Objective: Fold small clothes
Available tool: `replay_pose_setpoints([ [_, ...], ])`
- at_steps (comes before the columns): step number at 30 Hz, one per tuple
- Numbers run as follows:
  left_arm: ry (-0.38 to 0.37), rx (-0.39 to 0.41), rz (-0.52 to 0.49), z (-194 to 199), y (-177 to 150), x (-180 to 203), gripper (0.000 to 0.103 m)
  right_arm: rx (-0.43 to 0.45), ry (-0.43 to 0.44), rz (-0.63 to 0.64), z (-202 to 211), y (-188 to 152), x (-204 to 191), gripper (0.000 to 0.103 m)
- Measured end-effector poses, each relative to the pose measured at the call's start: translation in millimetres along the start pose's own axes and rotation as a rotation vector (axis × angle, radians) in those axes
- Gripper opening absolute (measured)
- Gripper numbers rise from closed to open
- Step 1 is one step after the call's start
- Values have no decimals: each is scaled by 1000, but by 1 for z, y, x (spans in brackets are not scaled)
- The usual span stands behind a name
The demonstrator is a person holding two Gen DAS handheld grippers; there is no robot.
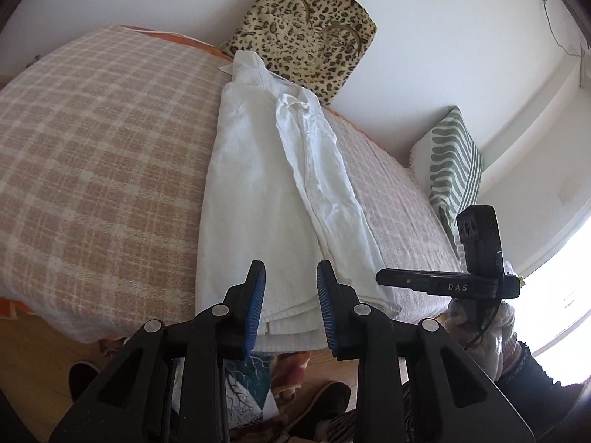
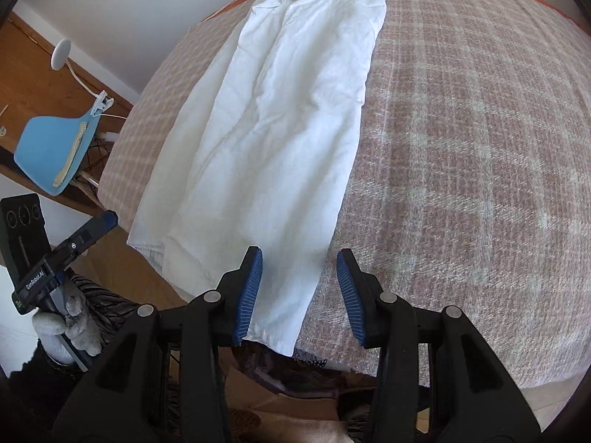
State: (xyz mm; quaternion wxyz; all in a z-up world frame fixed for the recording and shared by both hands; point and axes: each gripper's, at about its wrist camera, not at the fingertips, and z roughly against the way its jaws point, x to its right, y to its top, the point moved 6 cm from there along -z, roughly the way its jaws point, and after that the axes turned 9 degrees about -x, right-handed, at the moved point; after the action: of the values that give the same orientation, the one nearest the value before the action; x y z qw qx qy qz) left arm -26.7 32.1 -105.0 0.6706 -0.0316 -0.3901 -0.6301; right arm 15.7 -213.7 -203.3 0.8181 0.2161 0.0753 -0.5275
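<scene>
Right wrist shows my right claw point(image 2: 299, 291) open and empty over the shirt point(image 2: 266, 122) hem, left claw point(image 1: 291, 304) likewise, so I judge next comes gripping both corners.

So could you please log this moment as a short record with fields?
garment: white shirt, folded lengthwise into a long strip
surface: checked blanket on the bed
left gripper: open, at the shirt's near hem
right gripper: open, over the shirt's near corner
behind: leopard cushion, striped cushion
</scene>
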Motion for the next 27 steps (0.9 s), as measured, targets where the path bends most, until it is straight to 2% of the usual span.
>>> replay_pose_setpoints([
  [1,18,2,-22,1,5,0,27,-6,-9,-2,-4,-2,0,40],
  [2,37,-4,-43,2,9,-1,27,-13,-4,-4,-6,-3,-1,24],
  [4,57,-24,-53,-1,18,-6,27,-14,-30,5,-8,-3,-1,9],
  [8,136,-57,-99,-6,26,-18,27,-21,-61,2,-7,-11,8,4],
  [11,145,-102,-88,-15,29,-28,29,-19,-62,27,-5,-17,5,4],
  [13,157,-136,-80,-21,29,-34,42,-5,-12,23,-1,-18,3,4],
  [18,119,-195,-44,-32,22,-43,44,36,113,-19,14,-21,12,9],
  [20,98,-217,-12,-34,17,-49,44,48,128,-19,15,-20,12,27],
  [22,74,-235,25,-33,11,-55,44,64,143,-29,15,-21,15,39],
  [25,20,-229,58,-28,4,-58,44,68,224,-57,8,-26,18,40],
  [27,-15,-231,82,-26,0,-60,44,101,283,-64,4,-27,17,40],
])
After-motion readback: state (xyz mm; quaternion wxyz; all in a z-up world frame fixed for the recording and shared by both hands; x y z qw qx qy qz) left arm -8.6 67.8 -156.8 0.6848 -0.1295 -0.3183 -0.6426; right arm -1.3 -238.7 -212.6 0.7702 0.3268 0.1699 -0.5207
